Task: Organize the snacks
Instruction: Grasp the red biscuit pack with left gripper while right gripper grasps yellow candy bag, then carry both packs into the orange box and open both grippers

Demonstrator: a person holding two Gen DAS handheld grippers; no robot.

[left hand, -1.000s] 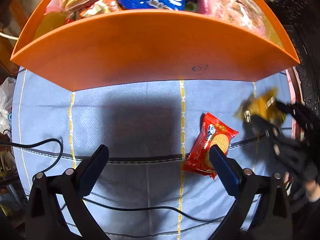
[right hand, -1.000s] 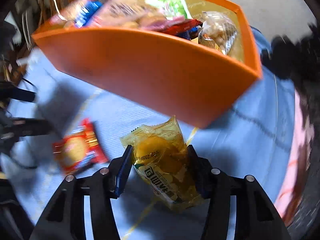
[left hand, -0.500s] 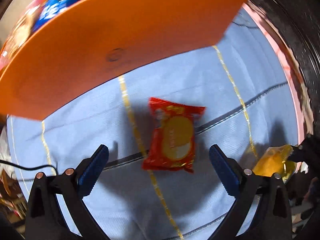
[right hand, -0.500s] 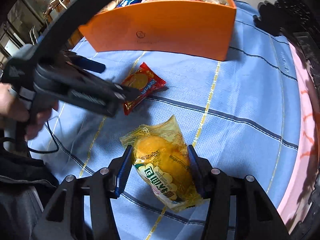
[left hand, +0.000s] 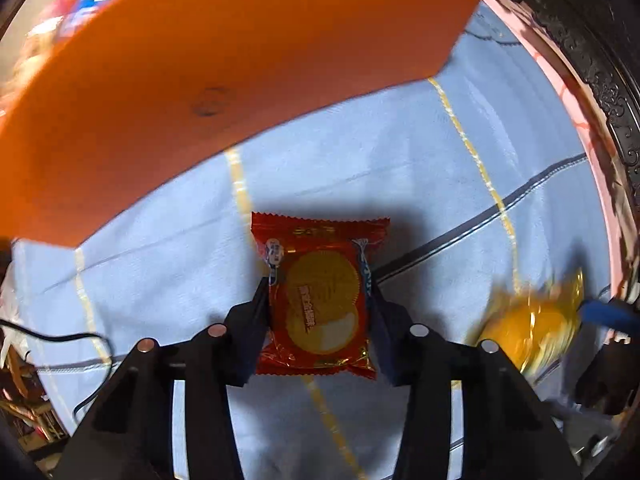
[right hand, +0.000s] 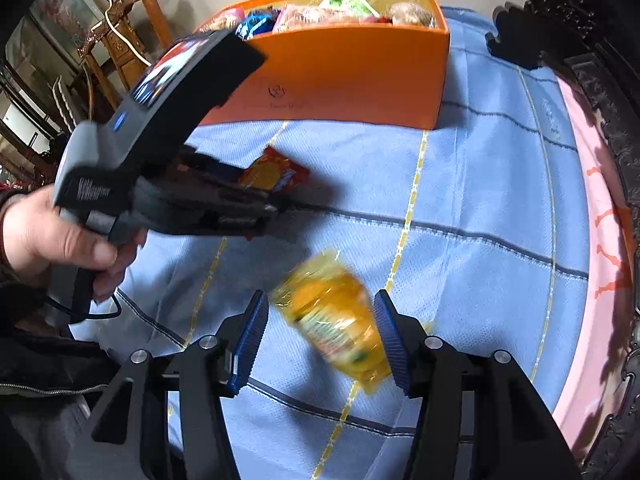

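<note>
**Two snack packs, one in each gripper, near the orange box**

The orange box (right hand: 344, 68) stands at the far side of the blue cloth (right hand: 480, 200). It is open on top and full of snack packs: a green and white pack (right hand: 348, 0), a blue pack (right hand: 252, 24) and some pink and pale ones.

The left gripper (left hand: 318, 296) points down at the cloth. Its jaws have just been closing, and now they press on both sides of the red cookie pack (left hand: 320, 300). The pack lies flat on the cloth, just in front of the box wall.

The right gripper (right hand: 320, 332) has its jaws partly apart. The yellow snack pack (right hand: 336, 316) is between them, tilted and blurred. It sits close to the right finger, with a gap at the left finger. I cannot tell if the pads still touch it.

The left wrist view shows the printed cookie on the red pack and only the outside wall of the box. The yellow pack is a blur at its right edge. The right wrist view shows inside the box, and the person's hand (right hand: 52, 236) around the left gripper's handle. A black cable (right hand: 100, 312) hangs from that handle.

The cloth is bare to the right of the box and between the two packs. A pink edge (right hand: 600, 240) runs along the right side, with dark carved wood (right hand: 616, 80) past it. Wooden furniture (right hand: 120, 24) stands behind the box on the left
</note>
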